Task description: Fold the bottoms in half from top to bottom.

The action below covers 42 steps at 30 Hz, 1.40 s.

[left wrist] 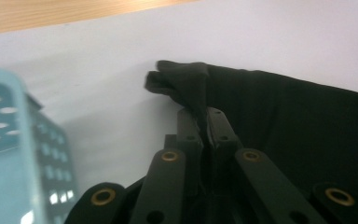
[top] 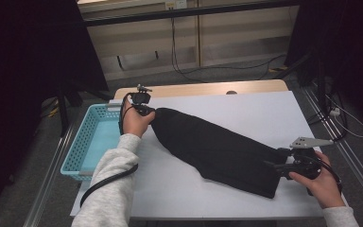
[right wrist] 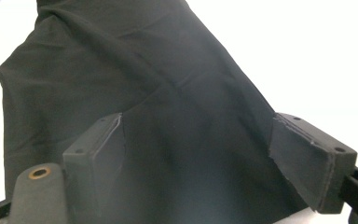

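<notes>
Jaws of the left gripper [left wrist: 204,122] pinch the black cloth [top: 212,146]; right gripper [right wrist: 214,163] jaws gape over it.

Dim, dark-edged high view; bright white glare and soft close-up blur in gripper views.

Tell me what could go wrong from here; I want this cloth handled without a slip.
The left gripper pinches just a small bunched corner of the black cloth, so a pull might tear it free. The right gripper stands open around the other end, so lifting now would likely leave that end dragging. The blue basket sits close beside the left hand and could get knocked.
</notes>
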Motion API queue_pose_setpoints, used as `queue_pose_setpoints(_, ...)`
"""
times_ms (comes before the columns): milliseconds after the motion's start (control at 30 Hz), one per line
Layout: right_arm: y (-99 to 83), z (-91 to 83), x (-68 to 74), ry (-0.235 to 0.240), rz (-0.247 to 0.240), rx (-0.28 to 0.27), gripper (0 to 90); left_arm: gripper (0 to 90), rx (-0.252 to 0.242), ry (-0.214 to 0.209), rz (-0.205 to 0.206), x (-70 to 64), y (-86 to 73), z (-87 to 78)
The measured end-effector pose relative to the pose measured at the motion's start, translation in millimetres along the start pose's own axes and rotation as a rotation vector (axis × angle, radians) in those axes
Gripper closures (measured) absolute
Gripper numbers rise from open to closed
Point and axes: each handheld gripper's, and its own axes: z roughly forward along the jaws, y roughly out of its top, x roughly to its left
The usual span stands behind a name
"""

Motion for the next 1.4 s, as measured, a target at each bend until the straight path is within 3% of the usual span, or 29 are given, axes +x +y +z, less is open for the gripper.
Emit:
queue_pose_setpoints(67, -0.1, 0.3, 0.1, 0.002, 0.001, 0.001, 18.8, 86.2, -0.010, -0.030, 0.001, -6.6, -1.8, 0.5)
queue_pose_setpoints(233, 0.1, 1.1, 1.4, 0.006, -0.003, 0.005, 18.8, 86.2, -0.026, -0.083, 0.078, -33.2, -12.5, 5.6)
queue_pose_setpoints(267, 0.1, 1.2, 1.6, 0.007, -0.003, 0.005, 18.8, 86.2, -0.026, -0.083, 0.078, -33.2, -12.5, 5.6)
queue_pose_setpoints(300, 0.2, 1.3, 1.9, 0.008, -0.004, 0.005, 18.8, 86.2, -0.036, -0.109, 0.088, -42.2, -18.6, 9.5)
queue_pose_setpoints(400, 0.3, 1.5, 2.3, 0.009, -0.004, 0.007, 18.8, 86.2, -0.039, -0.125, 0.104, -50.9, -25.3, 14.1)
queue_pose_setpoints(500, 0.2, 2.2, 2.7, 0.012, -0.006, 0.010, 18.8, 86.2, -0.042, -0.153, 0.146, -66.8, -38.1, 23.5)
queue_pose_setpoints(767, 0.1, 3.0, 3.5, 0.013, -0.008, 0.017, 18.8, 86.2, -0.026, -0.186, 0.168, -79.8, -55.1, 38.2)
queue_pose_setpoints(1133, 0.2, 4.1, 4.2, 0.016, -0.014, 0.021, 18.8, 86.2, -0.024, -0.198, 0.167, -82.7, -59.8, 42.0)
queue_pose_setpoints(1400, 0.5, 4.9, 4.9, 0.017, -0.020, 0.020, 18.8, 86.3, -0.074, -0.233, 0.146, -87.3, -59.8, 36.8)
